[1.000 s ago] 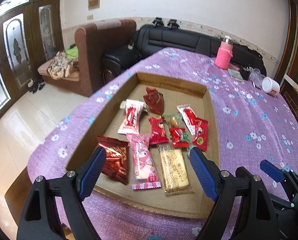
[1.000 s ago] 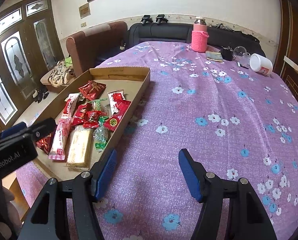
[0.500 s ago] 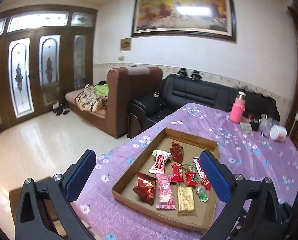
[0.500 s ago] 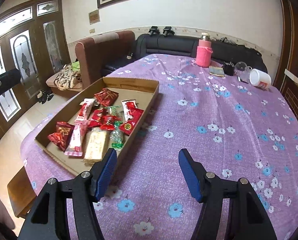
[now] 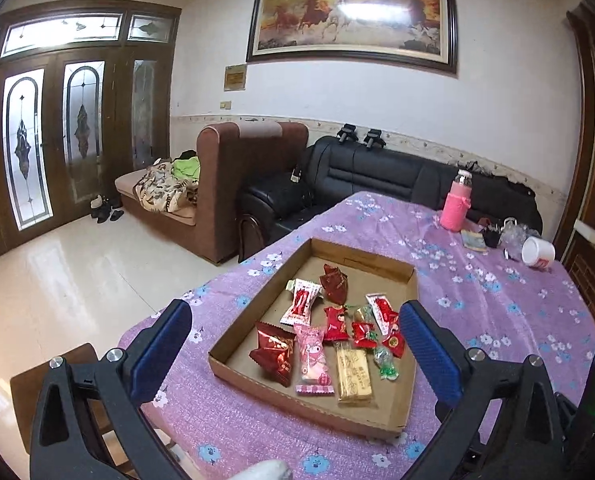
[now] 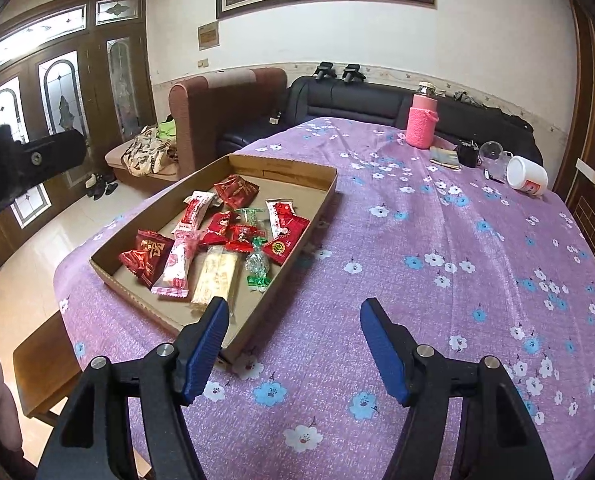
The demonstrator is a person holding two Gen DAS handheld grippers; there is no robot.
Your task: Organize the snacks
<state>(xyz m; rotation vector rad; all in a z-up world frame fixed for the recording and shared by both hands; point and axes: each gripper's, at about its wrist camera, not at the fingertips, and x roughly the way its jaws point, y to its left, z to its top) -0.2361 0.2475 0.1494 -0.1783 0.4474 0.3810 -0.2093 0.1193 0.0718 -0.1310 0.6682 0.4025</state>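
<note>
No wrapper print on the snacks point(image 6: 217, 240) is legible.

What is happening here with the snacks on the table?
A person holds two grippers above a purple table. Both the left gripper and the right gripper are open and hold nothing. All the wrapped snacks lie together in the cardboard tray.

Home living room; sofa point(image 5: 397, 176), framed painting point(image 5: 351, 20).
</note>
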